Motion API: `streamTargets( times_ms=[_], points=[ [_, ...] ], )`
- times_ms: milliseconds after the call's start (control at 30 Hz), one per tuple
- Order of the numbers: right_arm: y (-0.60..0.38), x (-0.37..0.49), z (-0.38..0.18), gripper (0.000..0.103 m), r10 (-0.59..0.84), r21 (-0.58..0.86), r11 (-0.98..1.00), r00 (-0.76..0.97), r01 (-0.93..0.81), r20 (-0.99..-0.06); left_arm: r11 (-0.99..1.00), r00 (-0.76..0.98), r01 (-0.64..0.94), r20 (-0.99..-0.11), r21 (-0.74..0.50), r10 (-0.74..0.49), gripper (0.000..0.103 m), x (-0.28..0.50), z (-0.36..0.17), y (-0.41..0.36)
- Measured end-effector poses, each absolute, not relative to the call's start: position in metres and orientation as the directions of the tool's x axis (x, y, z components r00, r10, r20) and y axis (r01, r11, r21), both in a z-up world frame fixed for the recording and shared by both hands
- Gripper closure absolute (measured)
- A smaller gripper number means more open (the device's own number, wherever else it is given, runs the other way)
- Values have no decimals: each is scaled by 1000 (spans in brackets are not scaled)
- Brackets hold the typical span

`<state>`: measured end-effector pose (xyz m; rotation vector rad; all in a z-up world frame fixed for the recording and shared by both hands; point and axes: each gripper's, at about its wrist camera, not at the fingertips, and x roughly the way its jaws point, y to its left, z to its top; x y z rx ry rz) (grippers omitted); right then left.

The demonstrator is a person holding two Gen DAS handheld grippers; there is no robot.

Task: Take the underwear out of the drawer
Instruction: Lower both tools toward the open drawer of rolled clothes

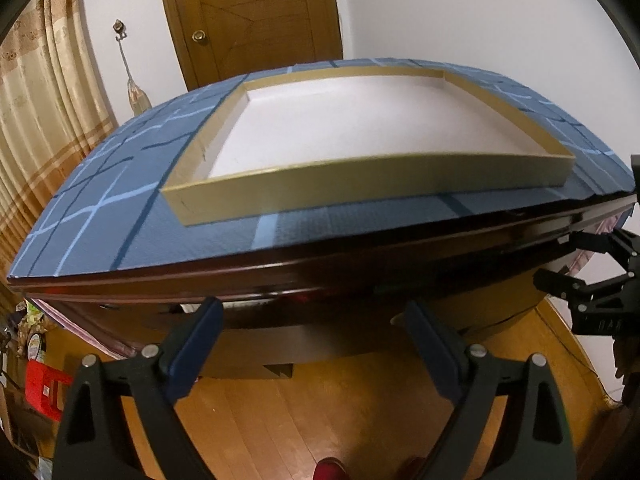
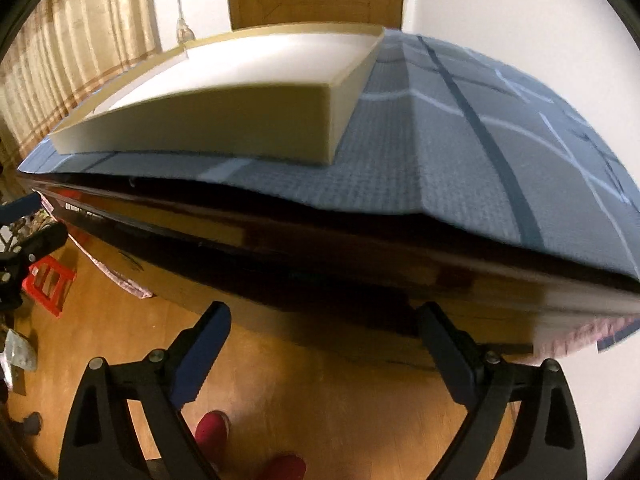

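Bench (image 1: 280, 276): dark, glossy red-brown wood, seen from its front edge in both wrist views. Top covered by a blue mat with light-blue and dark-blue grid lines (image 1: 120, 184); the mat's near edge lifts slightly off the wood in the right wrist view.

Tray (image 1: 224, 204): 1 shallow rectangular cardboard box, tan walls, white inside, resting on the mat toward the middle of the bench. Nothing is visible inside it.

Drawer and underwear: neither can be made out. The bench front under the top edge is dark and blurred, so the task's thing cannot be located.

Left gripper (image 1: 314, 344): black frame, 2 dark-blue padded fingers (image 1: 196, 350) spread wide apart, nothing between them, held in front of and below the bench edge, above the floor.

Right gripper (image 2: 320, 354): same build, fingers (image 2: 204, 354) likewise spread wide and empty, in front of the bench's front face. It also shows at the right edge of the left wrist view, beside the bench corner.

Surroundings: wooden plank floor (image 1: 340, 420); brown wooden door with round knob (image 1: 248, 20); beige pleated curtain (image 1: 40, 100); red plastic stool (image 2: 50, 280) on the floor; the person's red shoes (image 2: 212, 428) below the grippers.
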<state>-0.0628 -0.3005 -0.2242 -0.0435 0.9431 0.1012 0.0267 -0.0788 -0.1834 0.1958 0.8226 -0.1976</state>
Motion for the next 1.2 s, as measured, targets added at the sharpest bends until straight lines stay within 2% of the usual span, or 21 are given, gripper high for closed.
streamTargets(
  times_ms=[300, 400, 567, 667, 1200],
  points=[
    [-302, -66, -224, 10, 101, 13, 987, 563, -159, -820, 961, 657, 262, -745, 86, -112, 12, 35, -190, -99],
    [-310, -60, -220, 14, 118, 50, 989, 551, -136, -826, 961, 646, 266, -754, 79, -117, 12, 37, -192, -101],
    [-333, -57, -227, 14, 131, 124, 991, 530, -49, -838, 962, 632, 255, -769, 94, -92, 12, 41, -198, -102],
    [-335, -53, -229, 16, 175, 159, 984, 534, -76, -827, 964, 629, 248, -773, 98, -83, 12, 44, -202, -103],
    [-327, -52, -241, 17, 151, 87, 984, 452, -158, -879, 970, 604, 228, -793, 87, -71, 12, 60, -216, -101]
  ],
)
